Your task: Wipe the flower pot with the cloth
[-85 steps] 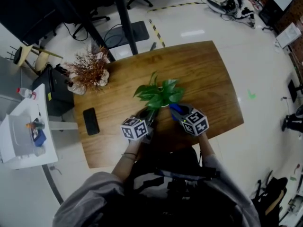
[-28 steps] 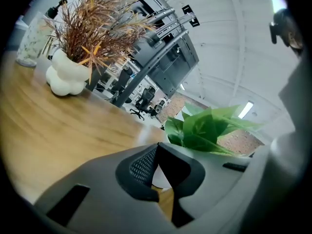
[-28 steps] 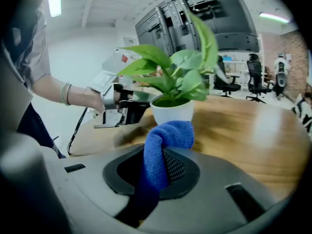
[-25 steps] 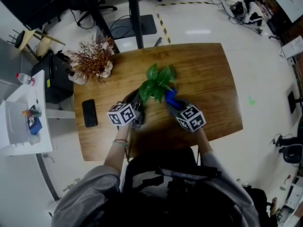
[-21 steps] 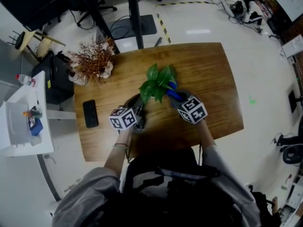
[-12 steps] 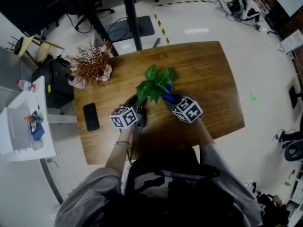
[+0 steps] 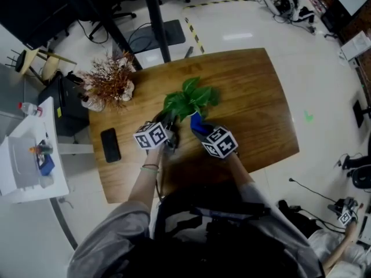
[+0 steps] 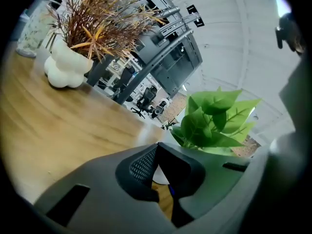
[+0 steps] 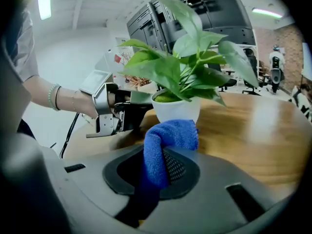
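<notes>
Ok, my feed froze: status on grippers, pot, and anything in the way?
Left gripper at pot rim, seems clamped on. Right gripper shut on cloth, cloth up against pot. Leaves overhang; nothing else blocking.

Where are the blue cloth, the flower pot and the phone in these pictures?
Blue cloth (image 9: 170,136), right gripper view, on the rounded fold at its top.
Flower pot (image 9: 176,112), right gripper view, on its white front wall.
Phone (image 7: 110,146), head view, on the middle of its dark face.

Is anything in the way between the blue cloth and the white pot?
No, nothing visible. The right gripper holds the blue cloth right up at the white pot, on its near side below the leaves.
</notes>
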Demonstrator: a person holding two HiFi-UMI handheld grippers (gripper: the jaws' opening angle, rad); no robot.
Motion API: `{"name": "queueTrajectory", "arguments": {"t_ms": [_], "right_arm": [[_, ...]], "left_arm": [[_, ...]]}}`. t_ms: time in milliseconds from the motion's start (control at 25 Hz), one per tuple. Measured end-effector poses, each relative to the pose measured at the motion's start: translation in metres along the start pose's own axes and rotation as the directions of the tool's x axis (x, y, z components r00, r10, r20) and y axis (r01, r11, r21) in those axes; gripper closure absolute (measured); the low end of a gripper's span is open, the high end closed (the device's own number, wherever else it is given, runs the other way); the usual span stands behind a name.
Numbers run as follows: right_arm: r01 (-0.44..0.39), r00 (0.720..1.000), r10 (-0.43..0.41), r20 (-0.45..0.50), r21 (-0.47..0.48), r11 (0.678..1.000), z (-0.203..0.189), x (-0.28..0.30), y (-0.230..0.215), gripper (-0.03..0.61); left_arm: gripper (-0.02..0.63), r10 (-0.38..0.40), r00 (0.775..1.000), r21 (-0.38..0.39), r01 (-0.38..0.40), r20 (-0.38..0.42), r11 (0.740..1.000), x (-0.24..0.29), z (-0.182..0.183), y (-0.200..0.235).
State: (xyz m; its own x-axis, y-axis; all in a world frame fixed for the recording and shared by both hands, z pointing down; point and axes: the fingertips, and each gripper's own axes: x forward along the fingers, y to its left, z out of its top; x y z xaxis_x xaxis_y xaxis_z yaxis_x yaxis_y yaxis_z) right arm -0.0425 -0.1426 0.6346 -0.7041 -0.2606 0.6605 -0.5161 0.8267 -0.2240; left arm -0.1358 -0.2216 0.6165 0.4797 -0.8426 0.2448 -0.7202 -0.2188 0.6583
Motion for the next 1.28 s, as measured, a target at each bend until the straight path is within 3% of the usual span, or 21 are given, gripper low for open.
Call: {"name": "queueTrajectory", "arguments": {"t_ms": [280,480,640,840,1280], "right_arm": [[0.043,0.984,-0.074,0.159,0.193,0.980,0.013,-0.049,-0.001,0.520],[0.042,0.963,-0.110,0.247,0.265,0.963,0.025,-0.078,0.016,0.520],[0.018,0.948,-0.108,0.300,0.288,0.957,0.036,-0.088,0.031,0.520],[0.026,0.940,-0.127,0.318,0.304,0.952,0.041,-0.095,0.039,0.522],[0.049,0.935,-0.149,0.322,0.298,0.953,0.030,-0.094,0.056,0.522]], "left_arm": [[0.607,0.029,0.999,0.023,-0.030,0.026,0.999,-0.030,-0.001,-0.013],[0.607,-0.009,1.000,0.124,0.011,-0.022,0.992,-0.055,-0.015,-0.045],[0.607,-0.056,0.997,0.183,0.066,-0.060,0.981,-0.074,-0.026,-0.075],[0.607,-0.097,0.993,0.180,0.106,-0.061,0.978,-0.093,-0.036,-0.099],[0.607,-0.106,0.991,0.208,0.121,-0.080,0.971,-0.109,-0.045,-0.097]]}}
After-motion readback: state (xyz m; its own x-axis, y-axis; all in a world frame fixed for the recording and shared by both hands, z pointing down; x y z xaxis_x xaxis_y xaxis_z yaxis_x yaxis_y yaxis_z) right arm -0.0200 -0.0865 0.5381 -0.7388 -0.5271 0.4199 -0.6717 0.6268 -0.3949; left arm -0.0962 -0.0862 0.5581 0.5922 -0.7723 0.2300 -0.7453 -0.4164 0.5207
